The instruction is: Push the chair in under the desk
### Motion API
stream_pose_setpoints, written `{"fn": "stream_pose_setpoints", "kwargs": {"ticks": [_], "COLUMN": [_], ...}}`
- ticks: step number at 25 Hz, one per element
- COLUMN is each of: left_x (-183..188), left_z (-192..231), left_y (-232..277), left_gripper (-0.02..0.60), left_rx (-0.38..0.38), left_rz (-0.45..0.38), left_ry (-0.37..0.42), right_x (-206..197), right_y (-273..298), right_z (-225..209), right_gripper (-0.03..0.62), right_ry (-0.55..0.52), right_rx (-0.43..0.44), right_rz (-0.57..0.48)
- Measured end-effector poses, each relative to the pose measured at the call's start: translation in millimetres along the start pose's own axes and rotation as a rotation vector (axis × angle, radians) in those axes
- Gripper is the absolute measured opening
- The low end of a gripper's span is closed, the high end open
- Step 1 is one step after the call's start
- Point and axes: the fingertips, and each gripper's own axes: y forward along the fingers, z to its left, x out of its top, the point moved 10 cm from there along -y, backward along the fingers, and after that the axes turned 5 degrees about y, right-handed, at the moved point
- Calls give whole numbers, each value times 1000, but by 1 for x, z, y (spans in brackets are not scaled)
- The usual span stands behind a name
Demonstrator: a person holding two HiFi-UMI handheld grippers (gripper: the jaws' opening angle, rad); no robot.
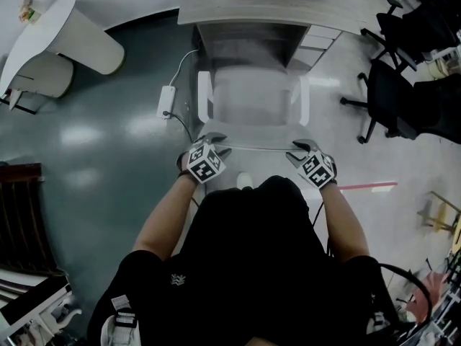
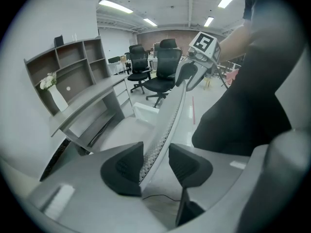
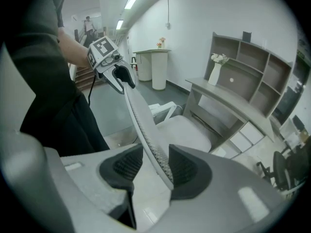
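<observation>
left claw: the left gripper (image 2: 155, 160) has its jaws apart, straddling the top rim of the backrest (image 2: 171, 111). The rim leans on one pad and there's a gap at the other, so I'm not clamping anything.
right claw: the right gripper (image 3: 154, 163) is the same deal at the other end of the rim, jaws apart with the mesh against one pad only.
chair: the chair (image 1: 253, 98) sits right in front of the desk (image 1: 252, 9), lined up with its opening. As far as I can tell the seat isn't under it yet.
the push: my plan is to keep both claws level and push evenly toward the desk, so the chair doesn't swivel.
armrests: the left armrest (image 1: 204, 96) and right armrest (image 1: 305, 99) look close to the sides of the desk's opening, so I'd go in straight and slow.
cable: the power strip (image 1: 166, 101) and its cord lie on the floor just left of the desk's opening. A wheel could snag there, so no drifting that way.
</observation>
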Motion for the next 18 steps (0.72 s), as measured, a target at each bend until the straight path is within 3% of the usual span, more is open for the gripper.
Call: {"fn": "stream_pose_setpoints", "kwargs": {"ticks": [18], "left_x": [34], "left_z": [104], "left_y": [39], "left_gripper": [173], "left_rx": [10], "left_rz": [0], "left_ry": [-22], "right_x": [48], "right_y": [28], "right_z": [-108], "right_gripper": [178], "right_ry": [23], "right_rx": [-21], "right_rz": [12]}}
